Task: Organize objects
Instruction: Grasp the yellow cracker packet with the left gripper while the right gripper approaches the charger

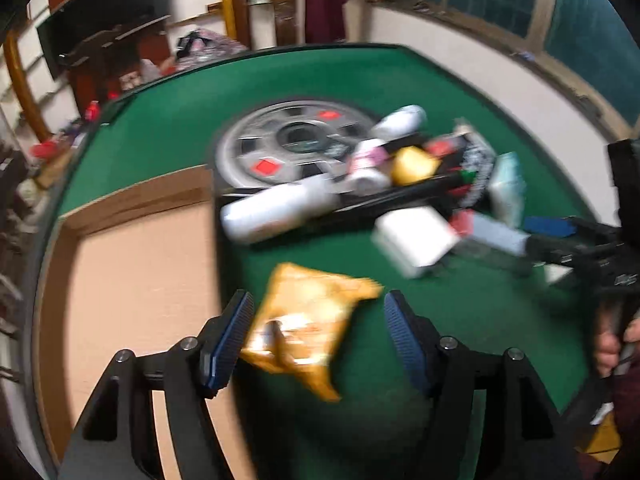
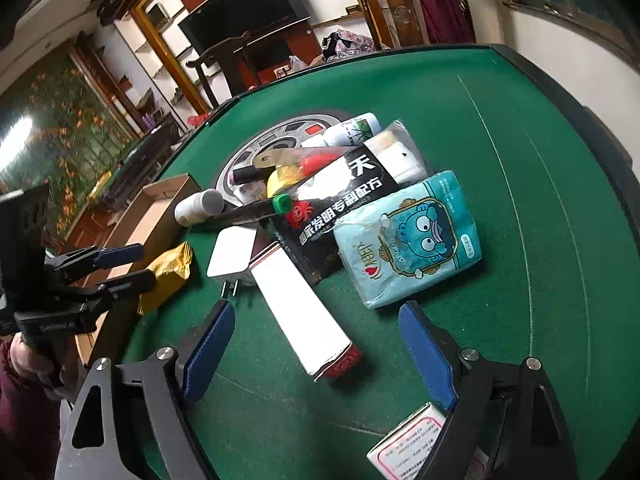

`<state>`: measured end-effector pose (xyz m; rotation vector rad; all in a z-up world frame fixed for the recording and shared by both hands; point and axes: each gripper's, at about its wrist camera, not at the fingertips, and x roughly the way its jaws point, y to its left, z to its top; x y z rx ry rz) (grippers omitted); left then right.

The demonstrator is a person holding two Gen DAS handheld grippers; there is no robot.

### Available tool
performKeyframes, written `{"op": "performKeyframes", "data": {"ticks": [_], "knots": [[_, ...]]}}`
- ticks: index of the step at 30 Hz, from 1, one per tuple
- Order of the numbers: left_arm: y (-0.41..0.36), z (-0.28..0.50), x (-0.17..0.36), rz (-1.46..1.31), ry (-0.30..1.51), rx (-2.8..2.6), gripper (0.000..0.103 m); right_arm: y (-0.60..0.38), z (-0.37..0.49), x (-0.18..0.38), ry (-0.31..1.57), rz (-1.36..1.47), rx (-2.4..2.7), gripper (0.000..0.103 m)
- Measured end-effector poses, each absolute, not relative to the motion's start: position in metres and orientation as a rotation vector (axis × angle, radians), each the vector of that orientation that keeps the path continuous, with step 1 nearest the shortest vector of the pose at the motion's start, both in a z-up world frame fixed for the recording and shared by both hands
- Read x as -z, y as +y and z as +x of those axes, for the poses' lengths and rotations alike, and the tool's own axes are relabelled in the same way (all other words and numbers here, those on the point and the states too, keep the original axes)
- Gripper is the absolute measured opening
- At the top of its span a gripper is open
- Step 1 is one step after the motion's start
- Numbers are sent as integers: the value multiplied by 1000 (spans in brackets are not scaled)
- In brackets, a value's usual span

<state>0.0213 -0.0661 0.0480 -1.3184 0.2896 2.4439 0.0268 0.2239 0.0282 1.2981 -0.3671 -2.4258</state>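
Note:
A gold snack packet lies on the green table beside a cardboard box. My left gripper is open around it; the left pad touches its edge and the right pad stands apart. This view is blurred. From the right wrist view, the left gripper hangs over the packet. My right gripper is open above a long white box with a red end, not touching it. It also shows at the left wrist view's right edge as the right gripper.
A pile sits mid-table: blue tissue pack, black printed packet, white charger, white bottle, green-capped marker. A small white carton lies by my right finger. A person's hand holds the left gripper.

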Motion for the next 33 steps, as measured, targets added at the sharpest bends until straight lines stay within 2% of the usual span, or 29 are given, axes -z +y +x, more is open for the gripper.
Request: {"op": "performKeyframes", "data": {"ticks": [4, 6, 8, 10, 11, 13, 14, 17, 24, 27, 33], "knots": [[-57, 11, -26, -1377, 435, -2399, 73, 223, 24, -21, -361, 1283, 2401, 88], [-42, 10, -17, -1365, 559, -2378, 83, 222, 24, -20, -360, 1278, 2405, 88], [-32, 11, -14, -1344, 631, -2379, 84, 224, 28, -19, -367, 1251, 2426, 88], [-28, 10, -11, -1356, 612, -2356, 84, 227, 28, -19, -382, 1242, 2424, 88], [-29, 9, -9, -1372, 595, -2352, 83, 228, 27, -19, -390, 1245, 2418, 88], [-34, 4, -9, -1407, 478, -2321, 61, 230, 27, -19, -403, 1237, 2420, 88], [-39, 2, -10, -1424, 371, -2282, 45, 231, 26, -19, -404, 1238, 2418, 88], [-42, 11, -10, -1410, 350, -2337, 43, 231, 27, -23, -396, 1226, 2425, 88], [-74, 42, -38, -1273, -12, -2390, 43, 197, 36, -60, -209, 1163, 2443, 88], [-86, 61, -53, -1211, -104, -2417, 43, 169, 30, -72, -135, 1169, 2384, 89], [-120, 88, -59, -1162, -194, -2456, 43, 117, -2, -50, 1, 1316, 2287, 89]]}}
